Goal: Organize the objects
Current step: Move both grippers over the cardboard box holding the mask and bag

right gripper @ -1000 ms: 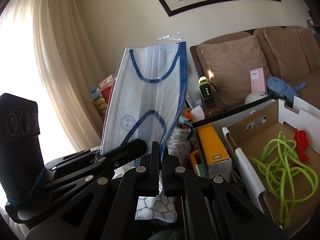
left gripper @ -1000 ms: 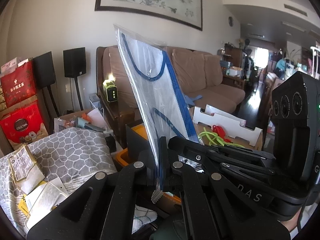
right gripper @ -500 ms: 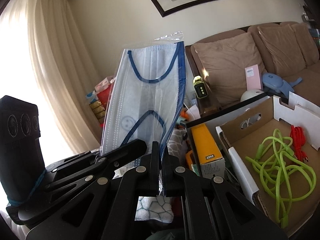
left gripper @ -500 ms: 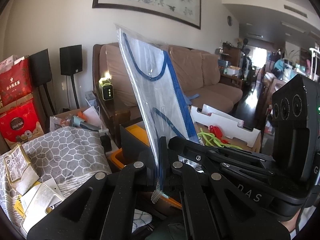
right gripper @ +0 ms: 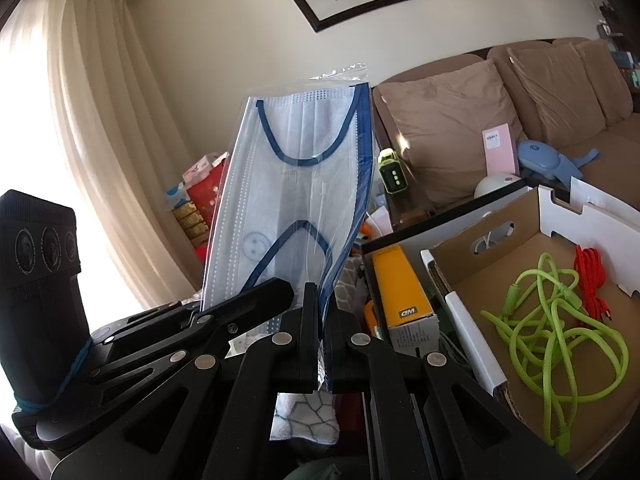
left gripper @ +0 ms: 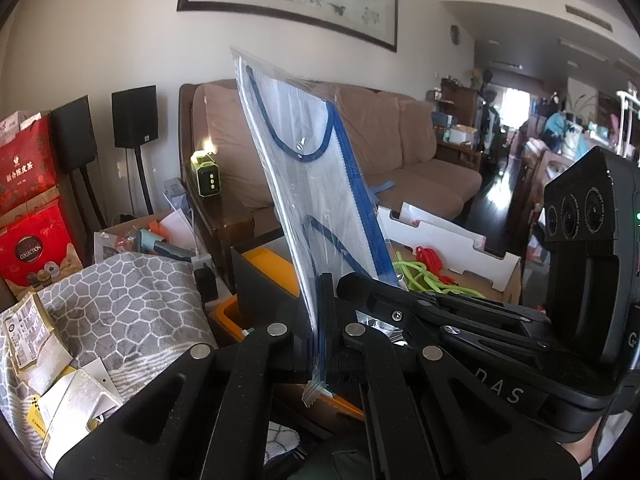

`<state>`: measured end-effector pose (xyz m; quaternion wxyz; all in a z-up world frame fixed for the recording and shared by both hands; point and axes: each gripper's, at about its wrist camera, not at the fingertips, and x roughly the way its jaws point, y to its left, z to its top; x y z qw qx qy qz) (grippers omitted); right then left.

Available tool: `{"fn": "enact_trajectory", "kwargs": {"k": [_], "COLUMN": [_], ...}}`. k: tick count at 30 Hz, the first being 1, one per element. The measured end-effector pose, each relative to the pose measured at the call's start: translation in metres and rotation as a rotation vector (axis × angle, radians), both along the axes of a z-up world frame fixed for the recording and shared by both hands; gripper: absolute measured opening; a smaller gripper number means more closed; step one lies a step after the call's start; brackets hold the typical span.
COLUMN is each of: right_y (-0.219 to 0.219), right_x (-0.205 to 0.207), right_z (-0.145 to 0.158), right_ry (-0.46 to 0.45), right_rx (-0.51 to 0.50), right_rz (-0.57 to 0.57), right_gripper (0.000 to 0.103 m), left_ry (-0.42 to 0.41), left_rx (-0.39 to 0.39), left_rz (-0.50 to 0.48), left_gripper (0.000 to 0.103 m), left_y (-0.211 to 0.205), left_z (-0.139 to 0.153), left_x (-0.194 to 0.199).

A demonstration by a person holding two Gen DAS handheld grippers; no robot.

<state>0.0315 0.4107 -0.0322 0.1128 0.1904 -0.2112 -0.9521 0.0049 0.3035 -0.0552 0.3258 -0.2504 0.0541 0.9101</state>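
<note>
Both grippers pinch the lower edge of one clear-bagged face mask [right gripper: 298, 196], which stands upright in the centre of each frame. In the right wrist view, the right gripper [right gripper: 319, 312] has its fingers pressed together on the bag's lower right corner, beside the dark blue edge strip; the left gripper [right gripper: 240, 304] enters from lower left and clamps the bag's lower left part. In the left wrist view, the left gripper [left gripper: 326, 308] is closed on the same bag [left gripper: 316, 184], whose bottom corner hangs below the fingers, and the right gripper [left gripper: 372, 292] reaches in from the right.

At the right of the right wrist view, an open cardboard box [right gripper: 472, 320] holds a green cable [right gripper: 548, 320] and a red cable [right gripper: 592, 280]. Just left of it stands a yellow carton [right gripper: 400, 284]. A brown sofa [right gripper: 460, 120] fills the upper right. In the left wrist view, a grey patterned cloth [left gripper: 128, 300] lies lower left, bearing paper packets [left gripper: 28, 332].
</note>
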Motion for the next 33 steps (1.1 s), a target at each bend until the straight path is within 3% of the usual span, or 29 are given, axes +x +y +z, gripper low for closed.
{"fn": "enact_trajectory", "kwargs": {"k": [33], "right_y": [0.0017], "right_x": [0.0028], "right_z": [0.0078], "right_ry": [-0.013], "right_rx": [-0.015], "right_rz": [0.001], "right_gripper": [0.004], "left_ry": [-0.004], "left_rx": [-0.006], "left_rz": [0.003], "left_gripper": [0.000], "left_y": [0.0040], "left_z": [0.0034], "left_x": [0.0013]}}
